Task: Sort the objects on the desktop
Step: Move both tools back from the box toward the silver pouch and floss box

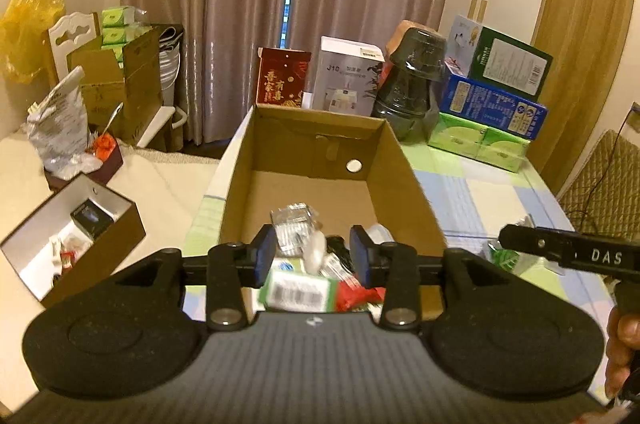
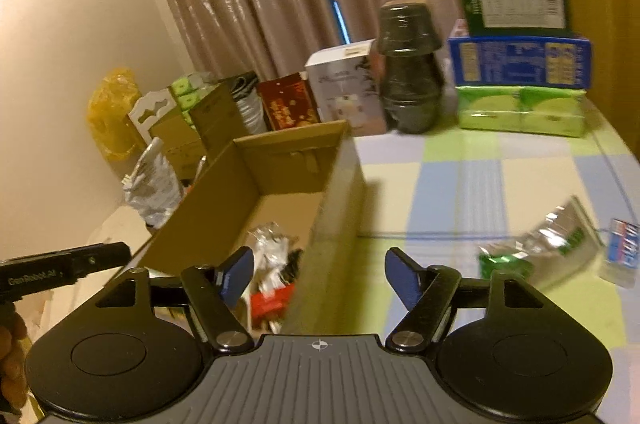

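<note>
An open cardboard box (image 1: pixel 396 160) stands on the table and holds several small items: clear plastic packets (image 1: pixel 294 228), a green barcoded pack (image 1: pixel 298 290), a red packet (image 1: pixel 356 296). My left gripper (image 1: pixel 315 254) is open and empty, just above the box's near end. The box also shows in the right wrist view (image 2: pixel 332 180). My right gripper (image 2: pixel 320 276) is open and empty over the box's right wall. A clear and green packet (image 2: pixel 536 252) and a small blue packet (image 2: pixel 622 250) lie on the checked tablecloth to its right.
Boxes, a black wrapped pot stack (image 1: pixel 412 84) and green tissue packs (image 1: pixel 478 140) line the table's far edge. A white-lined open box (image 1: pixel 72 240) with small items sits left of the table. A chair (image 1: pixel 600 176) stands at the right.
</note>
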